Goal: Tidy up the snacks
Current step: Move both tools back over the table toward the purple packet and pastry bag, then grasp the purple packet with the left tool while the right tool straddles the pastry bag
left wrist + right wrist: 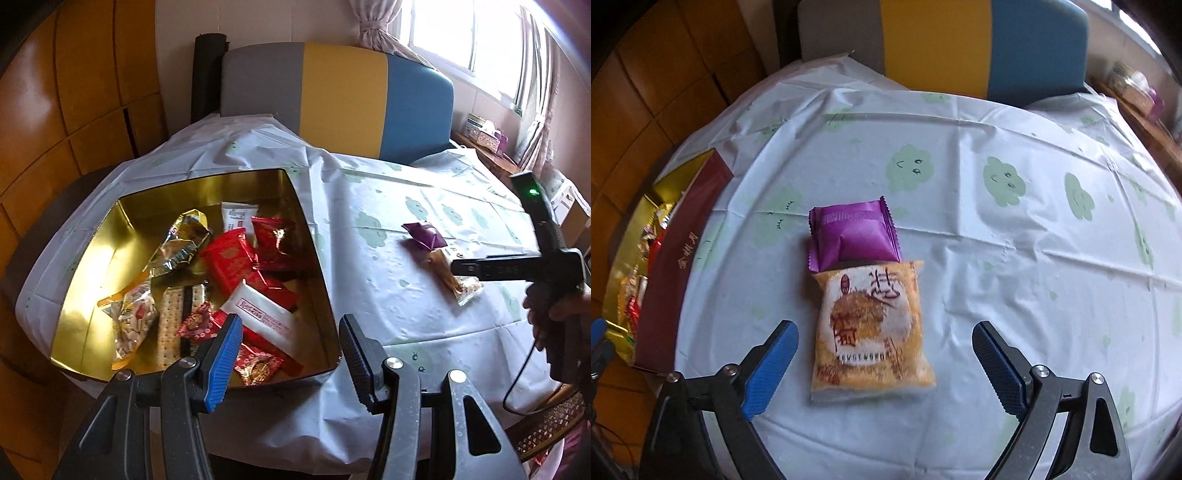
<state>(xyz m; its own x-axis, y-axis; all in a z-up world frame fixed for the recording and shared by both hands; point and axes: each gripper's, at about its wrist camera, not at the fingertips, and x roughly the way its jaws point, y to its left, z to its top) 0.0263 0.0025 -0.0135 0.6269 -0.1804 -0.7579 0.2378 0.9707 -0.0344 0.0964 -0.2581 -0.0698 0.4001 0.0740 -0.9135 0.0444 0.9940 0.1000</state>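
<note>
An orange-and-white snack packet (873, 328), crinkly plastic printed with red characters, lies flat on the table straight ahead of the right gripper (884, 363), framed between its spread blue-padded fingers, which grasp nothing. Touching the packet's far end sits a glossy purple pillow-pack (853, 236) with crimped edges. By the look of it, the step in hand is gathering these last two loose snacks; the next move calls for lowering the jaws astride the packet's sides and pinching gently, since the film may slip or buckle. Off to the right gripper's left stands the gold-lined tin (92, 258), maroon outside, already heaped with red foil sachets, crackers and a white wrapped bar. The left gripper (288, 354) hovers at the tin's near rim, wide apart and empty. A pale plastic tablecloth (997, 258) with green cloud faces covers the table.
</note>
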